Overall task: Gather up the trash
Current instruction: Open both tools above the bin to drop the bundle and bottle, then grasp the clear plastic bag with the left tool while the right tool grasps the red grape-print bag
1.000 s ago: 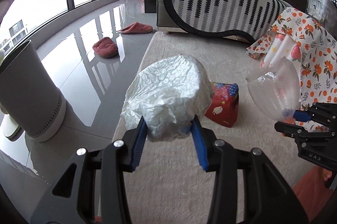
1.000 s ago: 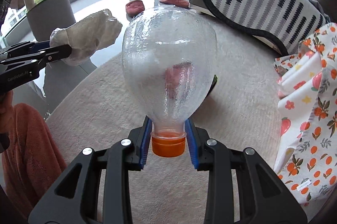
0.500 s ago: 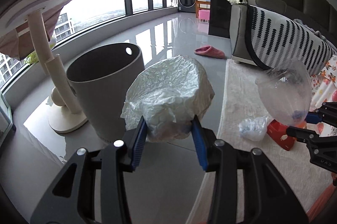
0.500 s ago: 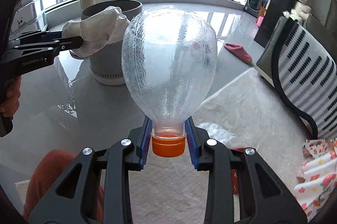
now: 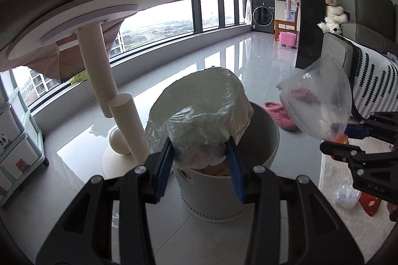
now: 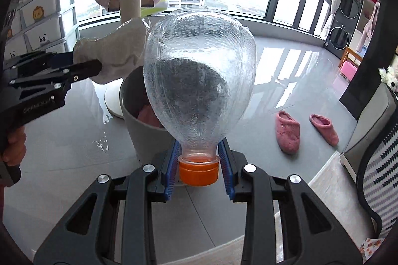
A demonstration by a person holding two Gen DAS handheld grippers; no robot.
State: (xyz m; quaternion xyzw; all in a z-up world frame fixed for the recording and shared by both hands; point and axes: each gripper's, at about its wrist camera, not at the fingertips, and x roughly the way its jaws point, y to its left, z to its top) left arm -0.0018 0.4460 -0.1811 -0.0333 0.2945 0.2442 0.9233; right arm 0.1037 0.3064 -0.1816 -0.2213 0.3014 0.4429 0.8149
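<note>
The left gripper (image 5: 201, 160) clamps a crumpled clear plastic wrap bundle (image 5: 199, 115) above the round grey plastic bin (image 5: 266, 140). The right gripper (image 6: 199, 165) pinches a clear orange-capped plastic bottle (image 6: 199, 73) nearby. Risk: releasing off-centre could drop trash onto the glossy floor (image 6: 74, 153).
</note>
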